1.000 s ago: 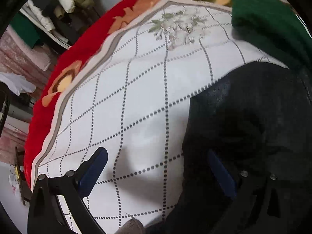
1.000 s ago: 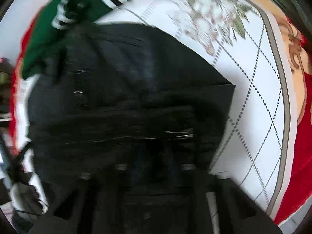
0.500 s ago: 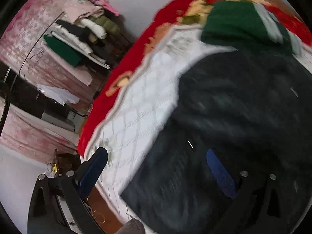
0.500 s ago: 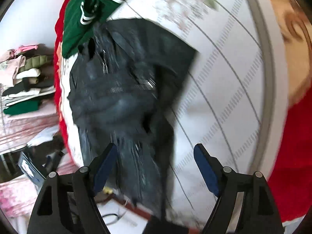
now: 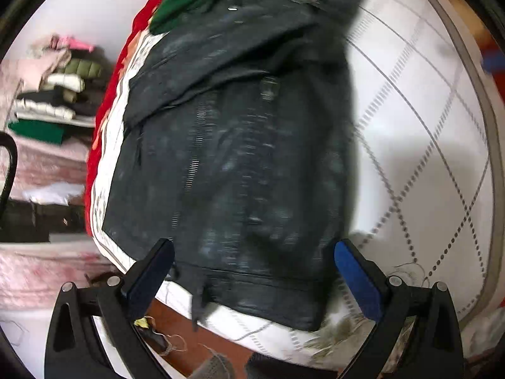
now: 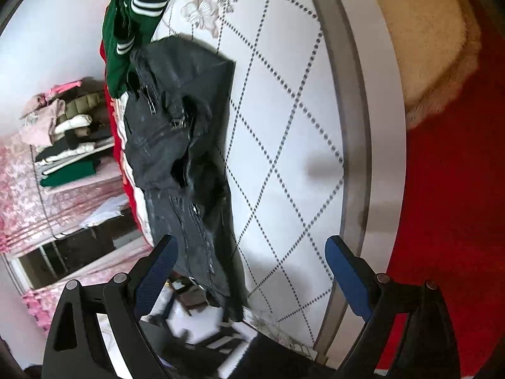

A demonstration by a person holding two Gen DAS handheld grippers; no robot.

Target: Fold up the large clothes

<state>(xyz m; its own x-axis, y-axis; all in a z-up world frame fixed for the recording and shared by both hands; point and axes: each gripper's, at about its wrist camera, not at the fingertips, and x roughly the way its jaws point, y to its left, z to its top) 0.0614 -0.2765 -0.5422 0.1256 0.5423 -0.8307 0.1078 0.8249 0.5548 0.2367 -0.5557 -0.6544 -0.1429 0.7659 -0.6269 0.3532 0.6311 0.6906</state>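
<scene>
A dark, nearly black jacket (image 5: 240, 145) lies folded on a white quilted bedspread (image 5: 426, 145). It also shows in the right wrist view (image 6: 176, 145), with zips and a hem that reaches the bed's near edge. My left gripper (image 5: 252, 268) is open and empty, held above the jacket's near hem. My right gripper (image 6: 251, 263) is open and empty, held above the bedspread (image 6: 284, 126) beside the jacket's right edge.
A green garment with white stripes (image 6: 126, 31) lies at the jacket's far end and also shows in the left wrist view (image 5: 186, 0). A red blanket (image 6: 451, 221) borders the bedspread. Shelves of folded clothes (image 5: 53, 94) stand to the left.
Both grippers have pulled back and up from the jacket. The right gripper, buried in dark cloth a second ago, is now open and free. The views swung round to show the whole jacket.
</scene>
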